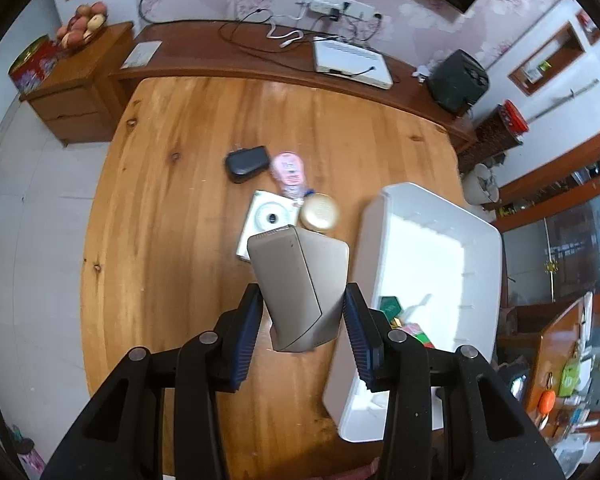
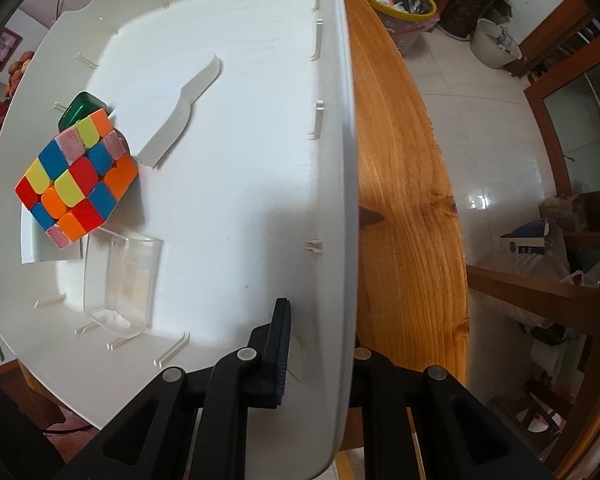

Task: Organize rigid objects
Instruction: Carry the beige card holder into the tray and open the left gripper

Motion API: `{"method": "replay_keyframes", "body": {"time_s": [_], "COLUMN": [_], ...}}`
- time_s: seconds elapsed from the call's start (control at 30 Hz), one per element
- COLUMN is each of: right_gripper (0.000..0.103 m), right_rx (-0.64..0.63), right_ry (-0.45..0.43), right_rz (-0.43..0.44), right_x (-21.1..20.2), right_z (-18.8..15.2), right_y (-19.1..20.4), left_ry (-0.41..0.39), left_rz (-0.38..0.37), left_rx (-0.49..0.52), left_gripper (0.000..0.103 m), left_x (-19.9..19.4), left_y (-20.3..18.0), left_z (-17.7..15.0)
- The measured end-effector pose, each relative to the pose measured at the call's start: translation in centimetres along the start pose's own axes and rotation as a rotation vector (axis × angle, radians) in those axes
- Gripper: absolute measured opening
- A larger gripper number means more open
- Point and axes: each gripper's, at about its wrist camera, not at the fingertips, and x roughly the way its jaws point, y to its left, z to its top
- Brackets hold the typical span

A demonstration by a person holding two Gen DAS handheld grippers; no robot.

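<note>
My left gripper [image 1: 303, 294] is shut on a beige rectangular box [image 1: 296, 280], held tilted in the air above the wooden table [image 1: 172, 240]. Below it lie a white square case [image 1: 266, 220], a gold round tin [image 1: 320, 212], a pink bottle [image 1: 288, 170] and a black adapter [image 1: 247, 163]. The white bin [image 1: 432, 204] stands to the right. Inside the bin [image 2: 260, 120] are a colour cube [image 2: 76, 184], a green box [image 2: 78, 110] and a clear plastic box [image 2: 120, 280]. My right gripper [image 2: 320, 332] straddles the bin's right wall, one finger [image 2: 282, 344] inside and the other hidden outside.
A loose white divider strip [image 2: 180, 116] lies on the bin floor. A sideboard behind the table carries a white device [image 1: 352, 62], cables and a black speaker [image 1: 458, 80]. A low cabinet [image 1: 76, 92] stands at the left. A waste basket [image 2: 400, 4] is on the tiled floor beyond the table edge [image 2: 456, 240].
</note>
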Motion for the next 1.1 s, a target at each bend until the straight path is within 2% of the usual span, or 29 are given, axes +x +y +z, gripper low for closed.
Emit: {"method": "replay_keyframes", "body": {"time_s": [0.23, 0.47, 0.8, 1.1], "right_gripper": [0.016, 0.016, 0.015, 0.016], "right_rx": [-0.032, -0.068, -0.094, -0.109], "right_ry": [-0.003, 0.008, 0.015, 0.018], "right_rz": [0.057, 0.073, 0.084, 0.082], "right_x": [0.2, 0.4, 0.7, 1.0], "right_z": [0.1, 0.4, 0.8, 0.8], "right_y": [-1.2, -1.6, -1.4, -1.2], "left_ry": [-0.009, 0.033, 0.166, 0.282], "left_rz": [-0.035, -0.074, -0.11, -0.103], "left_rx": [0.076, 0.17, 0.321, 0.371], "left_gripper": [0.045, 0.045, 0.045, 0.045], "left_x": [-0.3, 1.1, 4.7, 7.9], "left_y": [-4.1, -8.8, -15.3, -18.0], "left_z": [-1.7, -3.2, -5.6, -7.5]}}
